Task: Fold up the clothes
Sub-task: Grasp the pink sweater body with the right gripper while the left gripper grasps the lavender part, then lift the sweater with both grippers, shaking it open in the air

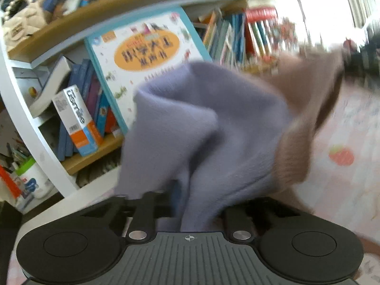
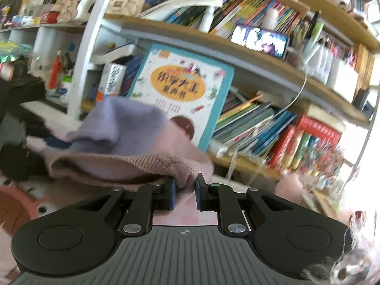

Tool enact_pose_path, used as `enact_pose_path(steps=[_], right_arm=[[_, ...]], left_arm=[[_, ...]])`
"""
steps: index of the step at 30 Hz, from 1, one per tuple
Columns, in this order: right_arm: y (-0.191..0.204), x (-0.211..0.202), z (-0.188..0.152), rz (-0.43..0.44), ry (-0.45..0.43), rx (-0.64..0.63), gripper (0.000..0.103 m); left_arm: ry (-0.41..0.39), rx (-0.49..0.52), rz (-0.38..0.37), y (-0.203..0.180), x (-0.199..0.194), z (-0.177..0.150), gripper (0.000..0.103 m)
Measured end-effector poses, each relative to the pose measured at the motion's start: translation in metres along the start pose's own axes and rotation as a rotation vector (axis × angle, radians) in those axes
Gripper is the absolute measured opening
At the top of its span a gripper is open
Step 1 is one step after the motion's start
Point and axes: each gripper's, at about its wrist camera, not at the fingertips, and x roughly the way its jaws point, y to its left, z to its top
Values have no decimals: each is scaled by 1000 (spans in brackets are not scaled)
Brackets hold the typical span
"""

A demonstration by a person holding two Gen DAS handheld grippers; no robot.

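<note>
A fuzzy knit garment in lavender and dusty pink point(image 1: 209, 128) hangs lifted in front of the bookshelf. In the left wrist view my left gripper point(image 1: 190, 204) is shut on its lavender part, and the cloth drapes over the fingers and hides their tips. In the right wrist view my right gripper point(image 2: 185, 191) is shut on the pink ribbed edge of the same garment point(image 2: 123, 142); its blue pads point(image 2: 172, 193) pinch a fold. The garment stretches leftward from there, lavender above pink.
A crowded bookshelf point(image 2: 237, 47) stands right behind, with a large picture book point(image 1: 144, 54) leaning on it. A pale pink printed cover point(image 1: 344, 142) lies below. A white tub point(image 1: 33, 180) sits at the left; dark items point(image 2: 19, 166) sit low left.
</note>
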Motion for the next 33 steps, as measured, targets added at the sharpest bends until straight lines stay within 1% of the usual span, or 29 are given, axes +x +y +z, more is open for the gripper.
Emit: enact_pose_path(steps=[1, 2, 3, 4, 5, 6, 9, 11, 12, 14, 16, 17, 18, 20, 21, 22, 23, 24, 25, 26, 27, 28, 30, 32, 33], right_arm=[[1, -1, -4, 16, 10, -3, 18], [4, -3, -7, 26, 16, -14, 25], [8, -5, -10, 35, 15, -24, 43], [13, -7, -11, 51, 16, -36, 54], [17, -8, -13, 67, 17, -49, 69], [22, -9, -14, 84, 19, -61, 73], [43, -4, -16, 128, 40, -93, 75], [58, -2, -18, 144, 49, -116, 75], [64, -2, -19, 151, 50, -124, 75], [75, -6, -20, 185, 23, -124, 81], [83, -10, -18, 185, 3, -106, 81], [86, -13, -18, 163, -8, -110, 80], [88, -16, -18, 136, -20, -117, 78], [93, -22, -19, 83, -43, -131, 75], [90, -27, -19, 67, -56, -122, 65], [86, -32, -18, 58, -68, -109, 60], [82, -38, -18, 49, -81, -95, 51], [78, -44, -16, 33, -97, -100, 39], [74, -51, -14, 14, -114, -108, 31], [71, -57, -13, -4, -130, -116, 18], [66, -65, -7, -29, -158, -126, 9], [61, -74, -1, -55, -189, -136, 6], [52, -91, 11, -107, -250, -157, 6], [45, -119, 27, -152, -373, -159, 6], [41, -133, 36, -175, -437, -158, 6]], left_arm=[[-24, -25, 0, 5, -9, 6, 11], [-61, -51, -5, 11, -23, 14, 5], [-98, -77, -10, 16, -36, 22, 5], [-136, -100, -17, 21, -50, 29, 5], [-176, -111, -32, 23, -64, 37, 5], [-215, -123, -46, 25, -77, 44, 5], [-322, -145, -79, 27, -116, 65, 5], [-375, -163, -103, 28, -136, 77, 5], [-396, -173, -114, 29, -144, 82, 5], [-411, -192, -123, 31, -158, 88, 5], [-421, -229, -144, 36, -168, 89, 5], [-425, -245, -146, 40, -172, 89, 5], [-431, -255, -139, 44, -176, 89, 5], [-449, -268, -103, 50, -187, 86, 5], [-450, -278, -90, 54, -190, 84, 5], [-451, -288, -77, 59, -193, 83, 5], [-448, -298, -68, 65, -197, 81, 5], [-446, -304, -56, 69, -199, 78, 5], [-443, -305, -42, 72, -201, 76, 5], [-442, -308, -28, 76, -203, 74, 5], [-446, -318, -22, 79, -207, 71, 5], [-453, -329, -15, 82, -211, 68, 5], [-492, -357, -5, 87, -225, 61, 5], [-557, -378, 7, 91, -246, 54, 5], [-608, -382, 20, 90, -261, 52, 5]])
